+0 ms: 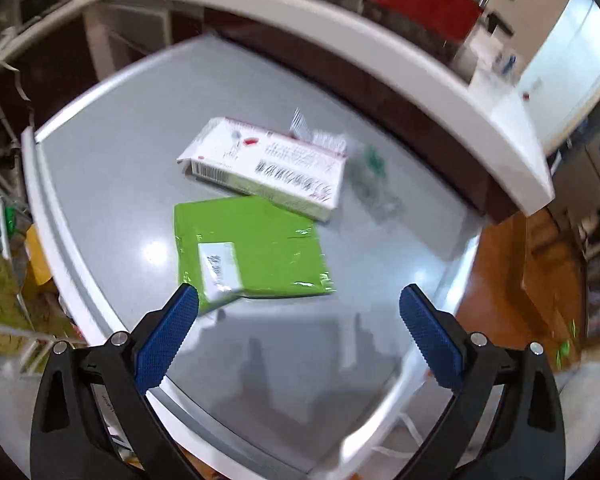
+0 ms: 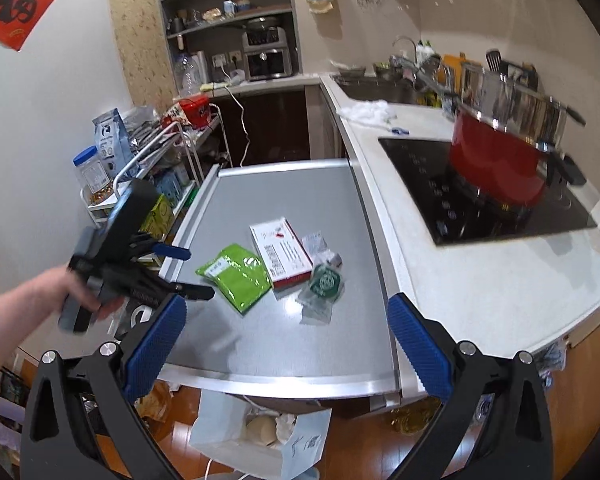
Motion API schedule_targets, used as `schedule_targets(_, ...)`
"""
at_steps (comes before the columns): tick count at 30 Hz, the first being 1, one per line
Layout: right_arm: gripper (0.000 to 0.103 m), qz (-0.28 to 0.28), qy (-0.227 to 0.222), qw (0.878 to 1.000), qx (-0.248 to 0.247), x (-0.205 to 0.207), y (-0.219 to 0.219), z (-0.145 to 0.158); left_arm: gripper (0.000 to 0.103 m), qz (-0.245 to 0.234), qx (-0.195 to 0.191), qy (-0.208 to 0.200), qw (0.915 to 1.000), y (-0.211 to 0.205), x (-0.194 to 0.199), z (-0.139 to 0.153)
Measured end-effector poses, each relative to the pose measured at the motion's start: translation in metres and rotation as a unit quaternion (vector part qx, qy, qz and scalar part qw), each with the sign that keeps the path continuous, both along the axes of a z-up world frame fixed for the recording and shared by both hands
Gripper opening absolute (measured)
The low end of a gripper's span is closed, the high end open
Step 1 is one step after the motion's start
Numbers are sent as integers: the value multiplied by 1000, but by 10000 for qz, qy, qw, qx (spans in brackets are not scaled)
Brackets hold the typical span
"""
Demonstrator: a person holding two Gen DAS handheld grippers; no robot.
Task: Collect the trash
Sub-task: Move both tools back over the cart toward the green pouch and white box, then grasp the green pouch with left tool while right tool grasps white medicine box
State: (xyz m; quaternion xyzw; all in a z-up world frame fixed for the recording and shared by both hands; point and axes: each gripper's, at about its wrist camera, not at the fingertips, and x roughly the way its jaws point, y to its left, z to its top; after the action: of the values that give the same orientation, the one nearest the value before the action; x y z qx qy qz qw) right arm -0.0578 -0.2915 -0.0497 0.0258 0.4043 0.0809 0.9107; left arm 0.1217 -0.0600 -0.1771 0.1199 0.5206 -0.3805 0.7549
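Observation:
A green plastic packet with a white label lies on the grey table, touching a white and red carton. A clear wrapper with a green logo lies beside the carton. My left gripper is open just above the packet's near edge, empty. In the right wrist view the packet, carton and clear wrapper lie mid-table; the left gripper hovers at the packet's left. My right gripper is open and empty above the table's near edge.
A white paper bag holding crumpled trash stands on the wooden floor below the table's near edge. A white counter with a black hob and red pot runs along the right. A cluttered wire rack stands at the left.

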Motion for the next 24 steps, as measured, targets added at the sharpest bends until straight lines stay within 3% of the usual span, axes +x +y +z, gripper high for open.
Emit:
schedule_targets(7,99,-254,331,9990,135,10,-10,-16,101,-949,652,-23,9933,-18,43,-30)
schedule_targets(13,99,-365,491,9981,104,16,-13,-26,101,-1766,953,107,9796,-41,57,-44)
schedule_targets(21,99,-298,673,9972,129,26,-6,-35,101,-1980,1025,557,9732,-58,69,-58)
schedule_targets(24,99,-216,683,9973,156,31,-3,-35,101,-1930,823,952,9731,-45,58,-56)
